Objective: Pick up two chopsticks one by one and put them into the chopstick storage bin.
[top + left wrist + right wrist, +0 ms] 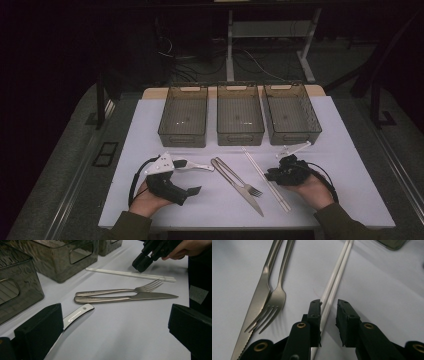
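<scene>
The right hand-held gripper (329, 315) points down at the pair of white chopsticks (334, 282). Its jaws stand narrowly apart with the chopsticks running up between them. The left pad lies against the nearer stick, the right pad stands off with a gap, so the pair is straddled and not yet clamped. In the high view this right hand-held gripper (274, 175) sits over the chopsticks (264, 175) about midway along their length, which runs diagonally across the counter (350, 200).

Just left of the chopsticks lie a metal fork (272, 302) and a metal knife (257, 302), side by side and touching at the handles, close to the gripper's left jaw. To its right the white surface lies bare out to the counter's edge.

The left hand-held gripper (192, 177) rests near the front left of the counter with its jaws spread wide and nothing between them. A white spoon (76, 315) lies just beside its left jaw.

Three clear bins (240, 120) stand in a row along the far side, and a small white utensil (295, 148) lies in front of the right one.
</scene>
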The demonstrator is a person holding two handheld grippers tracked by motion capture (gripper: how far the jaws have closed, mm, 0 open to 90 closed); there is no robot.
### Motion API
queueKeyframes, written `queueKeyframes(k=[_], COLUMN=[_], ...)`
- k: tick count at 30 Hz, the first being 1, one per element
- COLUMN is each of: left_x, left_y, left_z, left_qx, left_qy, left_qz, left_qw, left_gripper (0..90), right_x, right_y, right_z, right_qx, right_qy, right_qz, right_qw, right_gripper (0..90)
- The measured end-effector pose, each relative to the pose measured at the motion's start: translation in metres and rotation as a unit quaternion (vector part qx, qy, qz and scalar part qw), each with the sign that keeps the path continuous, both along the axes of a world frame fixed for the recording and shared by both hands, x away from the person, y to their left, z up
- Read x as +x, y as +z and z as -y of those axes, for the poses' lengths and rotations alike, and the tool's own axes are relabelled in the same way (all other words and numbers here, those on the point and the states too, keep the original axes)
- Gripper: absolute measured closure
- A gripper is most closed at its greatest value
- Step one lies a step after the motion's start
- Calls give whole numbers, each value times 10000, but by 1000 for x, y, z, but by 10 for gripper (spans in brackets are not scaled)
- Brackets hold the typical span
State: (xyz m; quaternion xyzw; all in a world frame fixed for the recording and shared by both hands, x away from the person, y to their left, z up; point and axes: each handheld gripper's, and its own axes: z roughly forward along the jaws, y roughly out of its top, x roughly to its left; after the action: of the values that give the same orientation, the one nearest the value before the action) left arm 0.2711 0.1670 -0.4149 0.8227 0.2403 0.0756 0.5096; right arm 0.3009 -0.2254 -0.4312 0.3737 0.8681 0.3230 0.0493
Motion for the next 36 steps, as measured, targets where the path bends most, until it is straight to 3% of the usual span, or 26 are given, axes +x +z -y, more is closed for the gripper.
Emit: queueKeyframes(k=[20,32,36], left_x=[0,0,0], left_y=[0,0,0], left_z=[-1,-1,-1], left_qx=[11,15,13], left_qy=[18,12,10], left_qz=[7,13,14], left_qw=[10000,10000,10000], left_gripper=[0,0,0], right_x=[-2,-2,-1], right_y=[-5,-4,-4], right_z=[-2,-1,0], right_qx=[-168,-404,-562], right_qy=[10,-35,-96], right_qz=[-219,-62,97], right_qw=[9996,9992,9983], right_gripper=[773,815,821])
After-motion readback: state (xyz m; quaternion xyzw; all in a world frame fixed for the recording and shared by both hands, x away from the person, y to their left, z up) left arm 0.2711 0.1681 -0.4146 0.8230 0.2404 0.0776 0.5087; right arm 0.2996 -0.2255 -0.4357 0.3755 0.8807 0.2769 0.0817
